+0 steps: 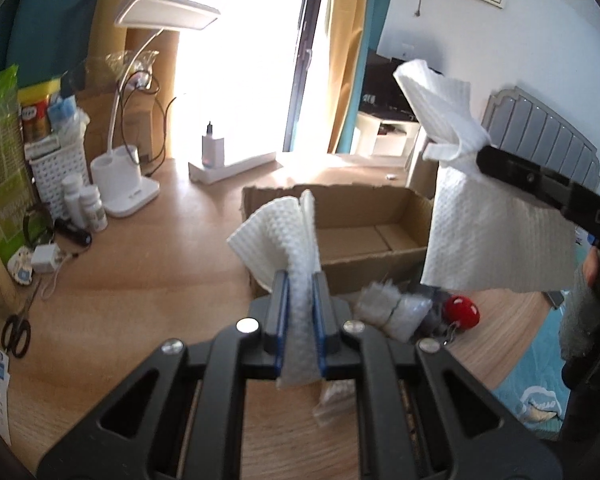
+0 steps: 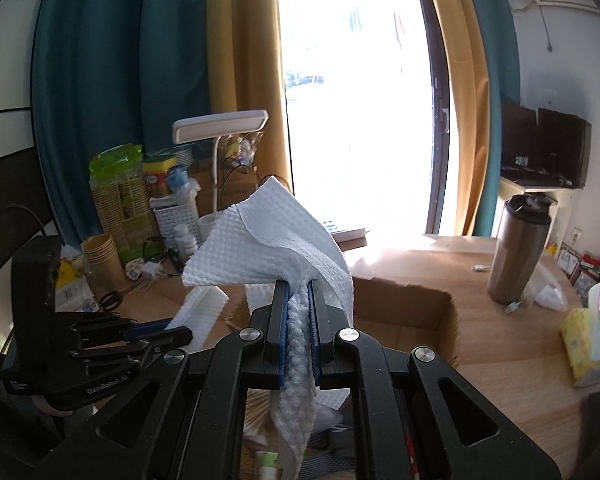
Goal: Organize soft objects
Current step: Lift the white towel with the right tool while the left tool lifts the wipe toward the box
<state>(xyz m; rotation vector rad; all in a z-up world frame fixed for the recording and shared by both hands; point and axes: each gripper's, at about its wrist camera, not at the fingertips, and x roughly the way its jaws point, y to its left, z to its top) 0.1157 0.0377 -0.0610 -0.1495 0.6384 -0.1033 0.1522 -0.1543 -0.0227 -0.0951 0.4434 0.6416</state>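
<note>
Clearly light, floppy stuff: left gripper and right gripper each pinch a towel w/ box at 12; grip mid-fold.

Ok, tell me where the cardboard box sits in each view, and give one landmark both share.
Left wrist: the cardboard box lies centre, open, behind the left tool's cloth.
Right wrist: the box sits right of centre, partly hidden behind the right tool.
Shared landmark: the white desk lamp.
</note>
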